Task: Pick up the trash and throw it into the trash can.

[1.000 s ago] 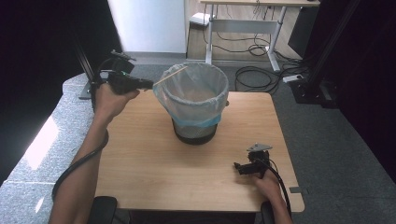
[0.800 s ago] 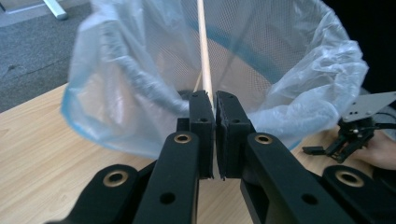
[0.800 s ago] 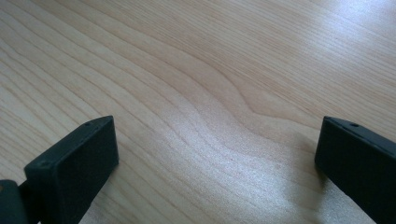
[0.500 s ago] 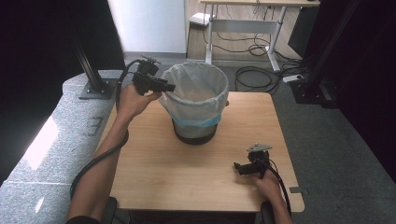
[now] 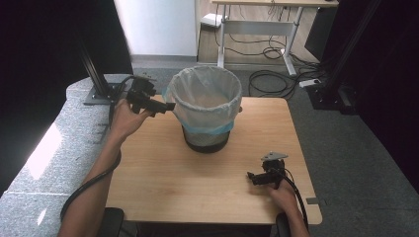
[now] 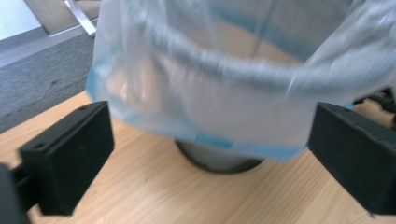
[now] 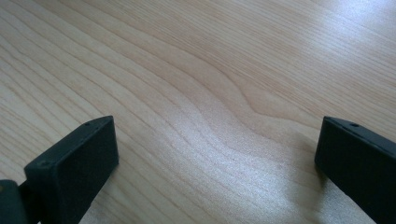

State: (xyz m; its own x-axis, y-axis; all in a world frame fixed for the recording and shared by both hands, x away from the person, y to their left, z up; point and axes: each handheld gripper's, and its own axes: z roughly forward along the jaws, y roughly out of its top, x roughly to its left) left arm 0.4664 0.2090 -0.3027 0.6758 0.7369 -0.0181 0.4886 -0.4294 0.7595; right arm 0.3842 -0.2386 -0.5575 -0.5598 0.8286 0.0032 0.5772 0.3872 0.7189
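Centrally on tabletop (image 5: 163, 182): mesh bin (image 5: 207, 138) lined with clear bag (image 5: 205, 91). Left hand-held gripper (image 5: 168, 105) jaws apart, just beside bag's rim. Right hand-held gripper (image 5: 251, 177) jaws apart, resting near front edge.

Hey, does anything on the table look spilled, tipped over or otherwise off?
Nothing stands out. The bin stands upright on the table, its bag folded over the rim; no spill shows.

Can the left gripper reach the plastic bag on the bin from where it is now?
Probably yes. The left gripper is open beside the bag near the bin's rim, and nothing lies between them; in its own view the bag hangs between the jaws.
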